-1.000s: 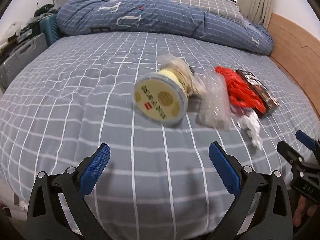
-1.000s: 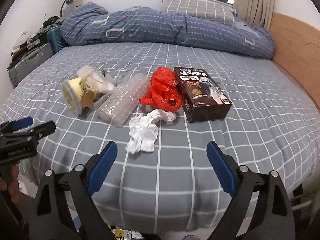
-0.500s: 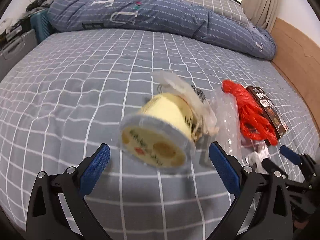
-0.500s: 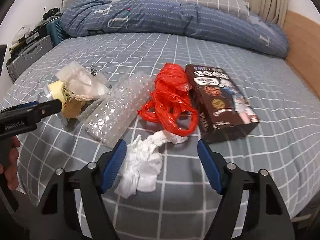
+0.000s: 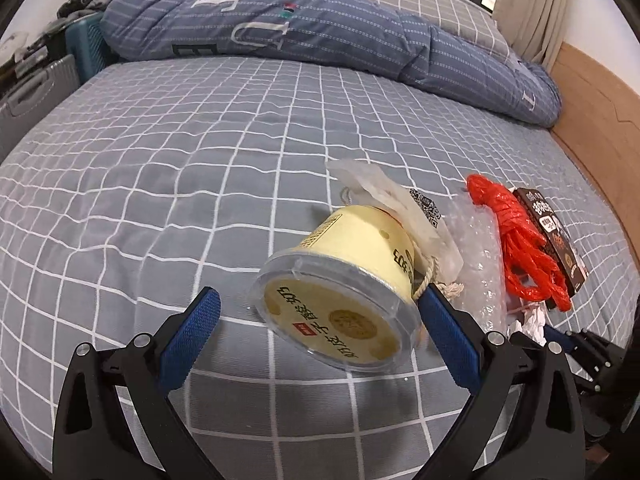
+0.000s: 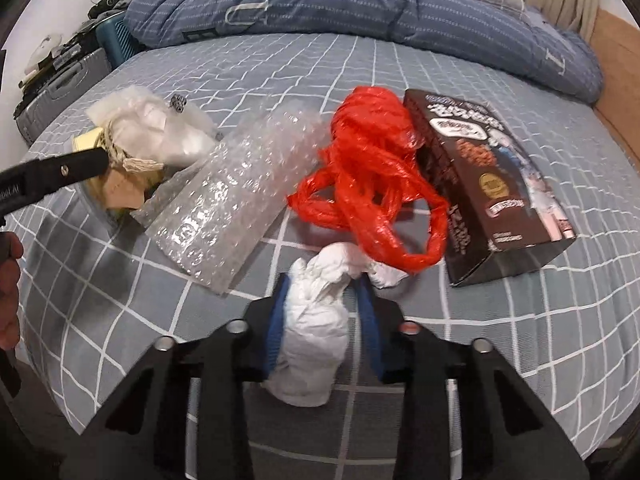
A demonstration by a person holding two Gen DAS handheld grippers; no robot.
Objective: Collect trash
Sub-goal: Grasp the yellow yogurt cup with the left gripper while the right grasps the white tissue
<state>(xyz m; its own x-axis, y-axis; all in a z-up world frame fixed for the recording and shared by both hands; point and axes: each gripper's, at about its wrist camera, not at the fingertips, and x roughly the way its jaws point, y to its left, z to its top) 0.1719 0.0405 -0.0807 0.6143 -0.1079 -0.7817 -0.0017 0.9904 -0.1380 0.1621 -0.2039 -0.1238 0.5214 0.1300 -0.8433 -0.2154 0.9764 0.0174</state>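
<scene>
Both our grippers have closed in: right gripper (image 6: 322,320) now pinches the crumpled white tissue (image 6: 316,344) on the bed, left gripper (image 5: 320,328) spread around the tipped yellow lidded cup (image 5: 344,296); nothing collected yet.

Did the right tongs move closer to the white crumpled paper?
Yes. The right tongs moved forward toward the brown box and narrowed; the crumpled tissue now sits squeezed between the blue pads.

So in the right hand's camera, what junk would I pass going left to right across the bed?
Yellow cup → bubble wrap → white tissue, clamped by the right gripper → red plastic bag → dark box.
</scene>
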